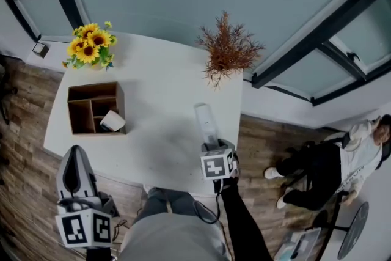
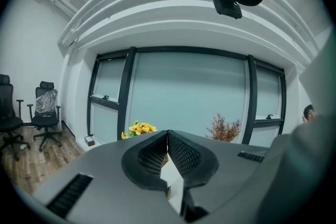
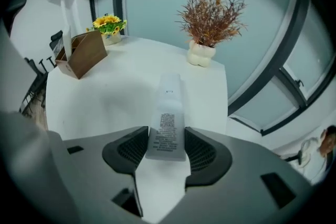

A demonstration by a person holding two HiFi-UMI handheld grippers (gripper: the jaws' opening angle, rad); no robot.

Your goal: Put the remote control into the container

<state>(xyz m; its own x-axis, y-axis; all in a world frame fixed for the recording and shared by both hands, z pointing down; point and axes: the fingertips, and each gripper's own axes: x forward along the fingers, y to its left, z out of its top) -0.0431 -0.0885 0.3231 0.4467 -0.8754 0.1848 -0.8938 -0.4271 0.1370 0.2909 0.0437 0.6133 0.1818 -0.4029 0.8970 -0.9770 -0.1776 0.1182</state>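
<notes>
The white tabletop (image 1: 159,101) fills the middle of the head view, with plank floor (image 1: 24,131) around it and a glazed wall behind. At the far right a person (image 1: 330,168) sits beside the tabletop, well apart from everything on it.

The left gripper (image 1: 75,151) hangs off the near left corner of the tabletop, over the floor. Its fingers (image 2: 184,155) are pressed together at the tips with nothing between them. The right gripper (image 1: 212,145) is tipped steeply down at the near right part of the tabletop. Its fingers (image 3: 202,150) stand fairly wide, one on each long edge of the remote control (image 1: 206,119), and the pads appear to press on it.

The wooden container (image 1: 95,87) stands on the left side of the tabletop, open at the top and split into compartments. A bunch of dried reddish twigs (image 1: 227,49) in a small white vase (image 3: 201,55) stands at the far right edge, and a pot of sunflowers (image 1: 90,46) sits just behind the container.

The remote control is pale and slim, label side up. Its near end is between the right fingers and the rest points away towards the twigs, well apart from the container. A small white object (image 1: 112,121) leans in the container's near right compartment.
</notes>
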